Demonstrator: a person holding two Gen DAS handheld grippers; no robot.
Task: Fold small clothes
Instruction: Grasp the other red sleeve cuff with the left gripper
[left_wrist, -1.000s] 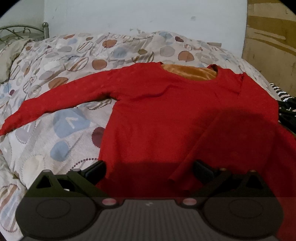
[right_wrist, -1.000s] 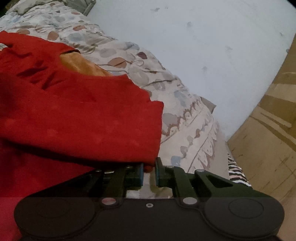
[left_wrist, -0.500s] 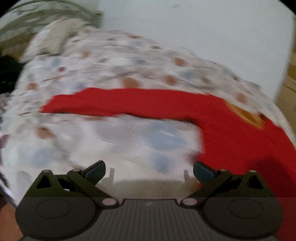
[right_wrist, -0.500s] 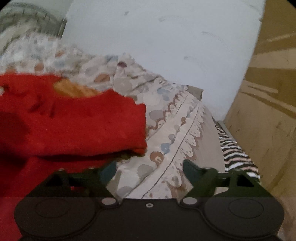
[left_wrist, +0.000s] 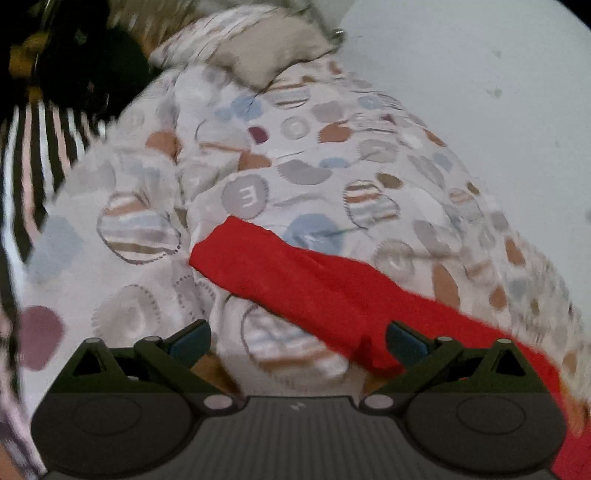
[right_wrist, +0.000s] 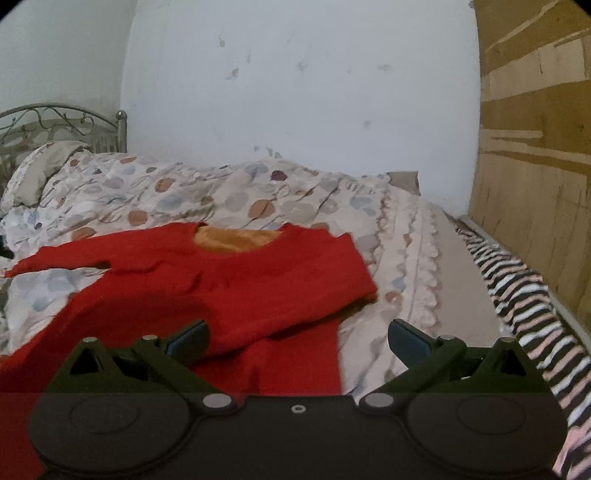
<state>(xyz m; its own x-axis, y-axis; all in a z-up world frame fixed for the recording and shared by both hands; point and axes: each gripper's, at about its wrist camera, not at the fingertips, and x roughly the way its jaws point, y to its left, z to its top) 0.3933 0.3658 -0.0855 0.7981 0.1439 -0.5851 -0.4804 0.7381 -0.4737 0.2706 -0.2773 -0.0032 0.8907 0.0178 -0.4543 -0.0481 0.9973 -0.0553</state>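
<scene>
Your left gripper (left_wrist: 297, 341) has its fingers wide apart over the red top's (right_wrist: 207, 280) outstretched sleeve (left_wrist: 314, 280); your right gripper (right_wrist: 297, 339) is spread too, holding nothing, by the folded side on the duvet (right_wrist: 402, 258).

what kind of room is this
Most likely a bedroom. A bed with a metal headboard, a pillow and a patterned duvet fills the view, with a red long-sleeved top spread on it against a plain white wall.

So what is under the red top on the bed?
The red top lies on the patterned duvet; its orange lining shows at the neck. Whatever is beneath the body stays covered.
</scene>
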